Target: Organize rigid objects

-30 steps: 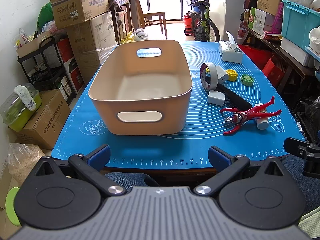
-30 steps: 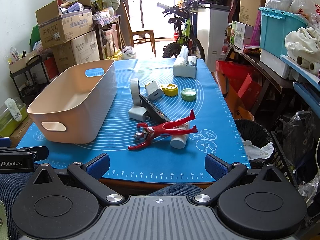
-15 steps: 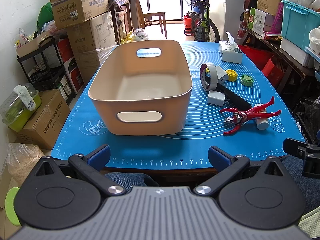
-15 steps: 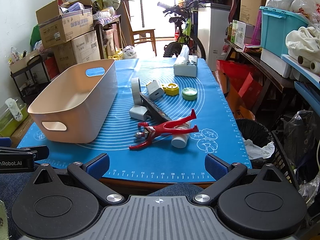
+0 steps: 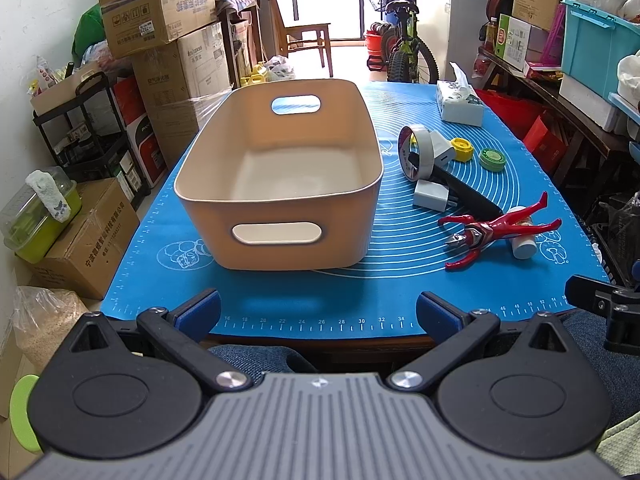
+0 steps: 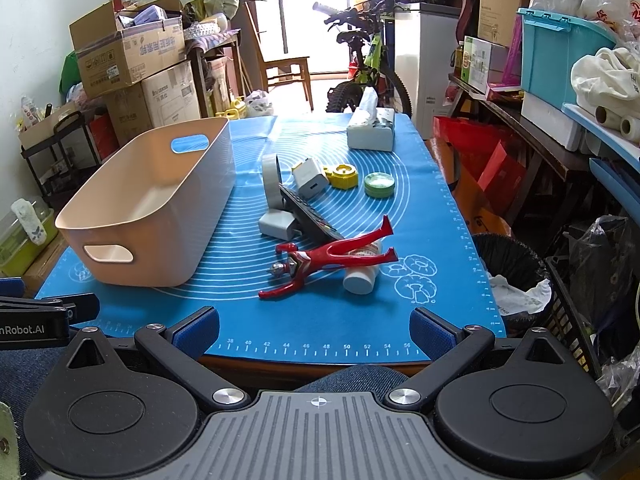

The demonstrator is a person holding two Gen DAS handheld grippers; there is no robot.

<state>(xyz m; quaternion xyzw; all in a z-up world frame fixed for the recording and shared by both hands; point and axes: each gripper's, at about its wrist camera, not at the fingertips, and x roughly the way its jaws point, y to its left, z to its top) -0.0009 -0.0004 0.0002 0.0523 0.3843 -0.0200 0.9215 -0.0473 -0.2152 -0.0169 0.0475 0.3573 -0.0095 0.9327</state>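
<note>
An empty beige bin [image 5: 280, 196] [image 6: 152, 208] stands on the blue mat's left half. To its right lie a red toy figure [image 5: 492, 232] [image 6: 328, 258] across a white bottle [image 6: 362, 274], a black remote [image 6: 310, 216], two white chargers [image 6: 276, 224] [image 6: 308, 176], a tape roll [image 5: 418, 152] [image 6: 271, 180], a yellow cap [image 6: 341, 175] and a green lid [image 6: 379, 185]. My left gripper [image 5: 318, 312] is open and empty at the table's near edge before the bin. My right gripper [image 6: 314, 328] is open and empty, near the edge before the figure.
A tissue box [image 6: 370, 130] sits at the mat's far right. Cardboard boxes [image 5: 160, 52] and a rack stand left of the table. A bicycle [image 6: 368, 76] stands behind it. A black bin [image 6: 512, 276] and shelves with a teal crate [image 6: 560, 60] are on the right.
The right wrist view has shifted slightly toward the table; the left gripper and the objects have not visibly moved.
</note>
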